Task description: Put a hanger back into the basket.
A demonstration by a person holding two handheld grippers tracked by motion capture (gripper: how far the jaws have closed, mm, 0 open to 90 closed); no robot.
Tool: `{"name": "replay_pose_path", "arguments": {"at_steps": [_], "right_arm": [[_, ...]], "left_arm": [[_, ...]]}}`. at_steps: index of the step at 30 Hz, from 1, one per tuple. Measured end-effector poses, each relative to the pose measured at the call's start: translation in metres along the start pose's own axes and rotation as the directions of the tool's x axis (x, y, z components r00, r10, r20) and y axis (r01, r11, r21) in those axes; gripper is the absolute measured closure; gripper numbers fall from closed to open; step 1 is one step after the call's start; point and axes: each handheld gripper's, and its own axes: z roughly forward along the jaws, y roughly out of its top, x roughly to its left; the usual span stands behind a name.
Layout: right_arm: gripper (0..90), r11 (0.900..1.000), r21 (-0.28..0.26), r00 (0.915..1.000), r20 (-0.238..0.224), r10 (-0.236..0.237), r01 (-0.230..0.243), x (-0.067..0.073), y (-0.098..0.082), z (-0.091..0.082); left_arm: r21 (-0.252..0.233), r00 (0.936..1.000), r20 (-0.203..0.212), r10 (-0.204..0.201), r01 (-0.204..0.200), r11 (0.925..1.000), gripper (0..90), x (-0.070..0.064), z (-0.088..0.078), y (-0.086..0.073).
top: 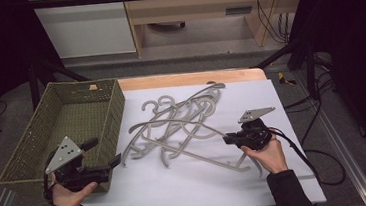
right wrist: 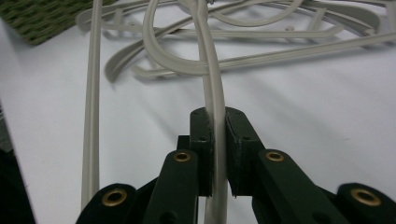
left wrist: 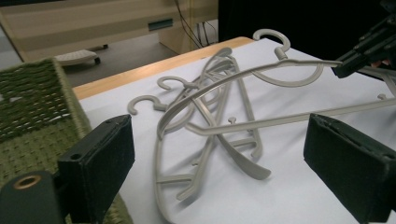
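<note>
Right gripper (right wrist: 215, 140) pinches a grey hanger (right wrist: 212, 93) from the pile; left gripper (left wrist: 219, 154), jaws spread, hovers beside the green basket (top: 34, 141). No readable writing.

A table (top: 189, 79) carries a sheet (top: 188, 188) that covers most of its top, leaving a strip bare along the far edge. At the table's left edge sits a basket (top: 22, 149), running from the far left corner toward the near one, its right wall overlapping the sheet's left side. Just right of the basket, in the middle of the sheet, lies a tangled pile of hangers (top: 182, 118), hooks pointing toward the far edge. The left gripper (top: 106, 157) hovers at the basket's near right corner. The right gripper (top: 228, 139) is right of the pile, clamped on one hanger (right wrist: 212, 88) that reaches back into the tangle.
</note>
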Motion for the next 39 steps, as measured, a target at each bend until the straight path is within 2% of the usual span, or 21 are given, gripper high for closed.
{"name": "replay_pose_path", "arguments": {"at_steps": [2, 4, 5, 9, 10, 13, 15, 18, 21, 23, 26, 27, 28, 29, 30, 32, 33, 34, 35, 39], "right_arm": [[82.6, 1.000, -0.001, 0.9998, -0.014, -0.011, 0.011, 0.002, -0.001, -0.002], [82.6, 0.999, -0.011, 0.9981, -0.052, -0.033, 0.032, 0.009, -0.003, -0.006], [82.6, 0.999, -0.011, 0.9981, -0.052, -0.033, 0.032, 0.009, -0.003, -0.006], [82.6, 0.997, -0.005, 0.9916, -0.099, -0.083, 0.083, 0.020, -0.006, -0.011], [82.6, 0.997, -0.005, 0.9916, -0.099, -0.083, 0.083, 0.020, -0.006, -0.011], [82.6, 0.995, 0.010, 0.9880, -0.119, -0.099, 0.101, 0.027, -0.007, -0.012], [82.6, 0.991, 0.025, 0.9812, -0.143, -0.130, 0.135, 0.032, -0.007, -0.012], [82.6, 0.990, 0.031, 0.9797, -0.150, -0.133, 0.139, 0.034, -0.008, -0.011], [82.6, 0.988, 0.043, 0.9763, -0.165, -0.139, 0.148, 0.036, -0.009, -0.010], [82.6, 0.988, 0.041, 0.9747, -0.173, -0.142, 0.151, 0.036, -0.009, -0.008], [82.6, 0.987, 0.049, 0.9734, -0.179, -0.143, 0.154, 0.039, -0.008, -0.007], [82.6, 0.984, 0.055, 0.9701, -0.188, -0.154, 0.167, 0.041, -0.007, -0.006], [82.6, 0.984, 0.055, 0.9701, -0.188, -0.154, 0.167, 0.041, -0.007, -0.006], [82.7, 0.983, 0.052, 0.9674, -0.193, -0.164, 0.177, 0.042, -0.006, -0.005], [82.7, 0.982, 0.053, 0.9654, -0.200, -0.167, 0.181, 0.045, -0.005, -0.004], [82.7, 0.982, 0.054, 0.9639, -0.206, -0.169, 0.184, 0.046, -0.004, -0.004], [82.7, 0.980, 0.048, 0.9607, -0.214, -0.177, 0.191, 0.047, -0.004, -0.003], [82.7, 0.981, 0.057, 0.9600, -0.223, -0.170, 0.186, 0.048, -0.003, -0.003], [82.7, 0.981, 0.057, 0.9600, -0.223, -0.170, 0.186, 0.048, -0.003, -0.003], [82.6, 0.978, 0.060, 0.9568, -0.228, -0.181, 0.199, 0.050, -0.003, -0.001]], "left_arm": [[0.013, 0.9997, 0.017, 0.014, -0.015, 0.9998, 8.2, -0.005, 0.003, 0.002], [0.029, 0.9988, 0.041, 0.025, -0.027, 0.9992, 8.3, -0.009, 0.007, 0.004], [0.040, 0.9981, 0.050, 0.037, -0.039, 0.9984, 8.3, -0.012, 0.009, 0.005], [0.094, 0.9938, 0.081, 0.076, -0.084, 0.9920, 9.0, -0.023, 0.020, 0.010], [0.106, 0.9925, 0.089, 0.084, -0.093, 0.9900, 9.0, -0.025, 0.024, 0.011], [0.144, 0.9873, 0.108, 0.117, -0.132, 0.9807, 9.0, -0.031, 0.033, 0.015], [0.170, 0.9841, 0.121, 0.130, -0.150, 0.9740, 10.8, -0.033, 0.039, 0.017], [0.211, 0.9779, 0.136, 0.158, -0.185, 0.9598, 12.9, -0.035, 0.048, 0.019], [0.261, 0.9688, 0.162, 0.188, -0.225, 0.9387, 17.7, -0.037, 0.058, 0.018], [0.287, 0.9648, 0.180, 0.192, -0.238, 0.9278, 20.1, -0.039, 0.066, 0.015], [0.327, 0.9556, 0.198, 0.218, -0.274, 0.9045, 22.9, -0.042, 0.077, 0.010], [0.360, 0.9431, 0.216, 0.253, -0.317, 0.8775, 26.0, -0.042, 0.084, 0.007], [0.360, 0.9431, 0.216, 0.253, -0.317, 0.8775, 28.1, -0.042, 0.084, 0.007], [0.374, 0.9368, 0.223, 0.269, -0.337, 0.8638, 28.1, -0.043, 0.088, 0.005], [0.382, 0.9297, 0.231, 0.287, -0.358, 0.8519, 32.4, -0.044, 0.091, 0.003], [0.395, 0.9186, 0.246, 0.309, -0.386, 0.8334, 34.7, -0.046, 0.097, 0.000], [0.397, 0.9134, 0.253, 0.319, -0.399, 0.8268, 37.0, -0.046, 0.099, -0.001], [0.396, 0.9094, 0.256, 0.327, -0.408, 0.8228, 43.2, -0.047, 0.101, -0.003], [0.397, 0.9056, 0.262, 0.333, -0.416, 0.8181, 43.2, -0.047, 0.102, -0.003], [0.389, 0.8925, 0.274, 0.359, -0.444, 0.8072, 52.7, -0.049, 0.104, -0.005]]}}
